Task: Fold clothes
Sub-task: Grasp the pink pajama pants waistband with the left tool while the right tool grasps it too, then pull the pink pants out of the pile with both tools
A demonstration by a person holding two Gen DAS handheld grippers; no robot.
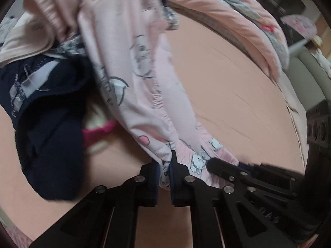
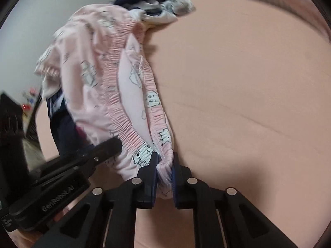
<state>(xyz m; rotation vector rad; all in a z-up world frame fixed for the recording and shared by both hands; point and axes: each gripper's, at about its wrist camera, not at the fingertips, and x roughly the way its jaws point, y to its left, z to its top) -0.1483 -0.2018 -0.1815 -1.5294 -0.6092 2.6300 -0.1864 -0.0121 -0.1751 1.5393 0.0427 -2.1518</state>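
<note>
Pale pink printed trousers (image 1: 132,86) with a gathered elastic waistband hang over a peach bed sheet (image 1: 227,103). My left gripper (image 1: 164,165) is shut on the waistband edge. My right gripper (image 2: 165,165) is shut on the waistband a short way along, and the trousers (image 2: 99,82) trail away up and left from it. The two grippers are close together: the right one shows in the left wrist view (image 1: 244,171), the left one in the right wrist view (image 2: 86,157).
A heap of dark navy clothes (image 1: 49,124) with a magenta item (image 1: 97,134) lies left of the trousers. A pink quilt (image 1: 238,20) runs along the far bed edge. More navy and white clothes (image 2: 153,2) lie at the back.
</note>
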